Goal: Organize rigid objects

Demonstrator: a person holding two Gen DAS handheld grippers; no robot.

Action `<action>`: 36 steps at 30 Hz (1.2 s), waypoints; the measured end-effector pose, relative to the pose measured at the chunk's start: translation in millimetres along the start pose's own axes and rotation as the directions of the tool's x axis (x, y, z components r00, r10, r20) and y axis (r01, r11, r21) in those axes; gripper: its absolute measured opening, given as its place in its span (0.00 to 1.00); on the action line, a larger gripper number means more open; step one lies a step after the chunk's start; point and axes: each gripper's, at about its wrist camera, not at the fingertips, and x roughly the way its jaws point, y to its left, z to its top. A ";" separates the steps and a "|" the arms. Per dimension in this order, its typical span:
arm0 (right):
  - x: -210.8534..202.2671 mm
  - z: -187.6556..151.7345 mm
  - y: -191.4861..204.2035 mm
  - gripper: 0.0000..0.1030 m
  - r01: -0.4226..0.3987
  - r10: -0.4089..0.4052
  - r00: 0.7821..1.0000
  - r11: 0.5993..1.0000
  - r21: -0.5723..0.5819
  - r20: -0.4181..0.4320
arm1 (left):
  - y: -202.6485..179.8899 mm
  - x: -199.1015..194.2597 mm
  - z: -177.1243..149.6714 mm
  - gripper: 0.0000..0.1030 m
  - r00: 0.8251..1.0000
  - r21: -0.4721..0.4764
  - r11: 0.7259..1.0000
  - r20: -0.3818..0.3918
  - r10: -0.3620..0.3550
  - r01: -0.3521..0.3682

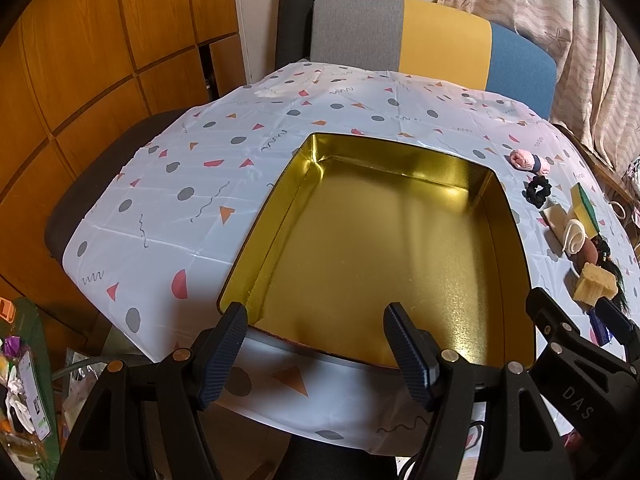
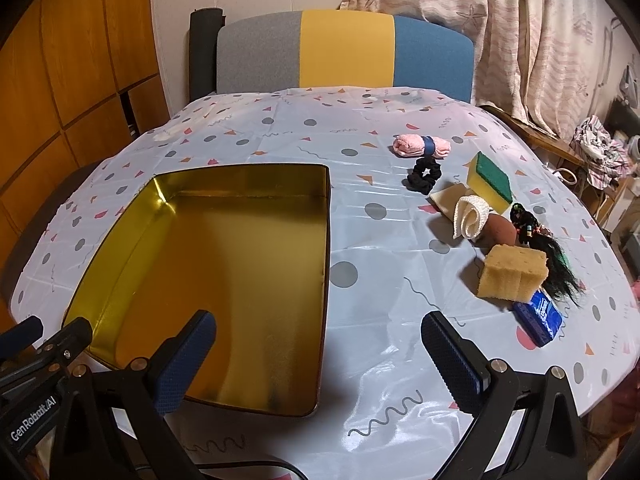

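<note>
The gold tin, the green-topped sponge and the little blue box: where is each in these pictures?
gold tin [image 2: 224,264]: right wrist view, on its bare floor.
green-topped sponge [image 2: 493,176]: right wrist view, on its green top.
blue box [image 2: 540,320]: right wrist view, on its top face.

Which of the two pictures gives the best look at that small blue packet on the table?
The right wrist view: the blue packet lies in the open beside the tan sponge, its top and printing visible. In the left wrist view only a sliver shows, mostly hidden behind the other gripper.
</note>
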 end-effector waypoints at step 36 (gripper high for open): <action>36.4 -44.7 -267.7 0.81 0.218 -0.224 0.975 0.954 0.208 0.003 | -99.0 -2.1 -14.1 0.70 0.829 0.104 0.823 -0.121 -0.546 0.558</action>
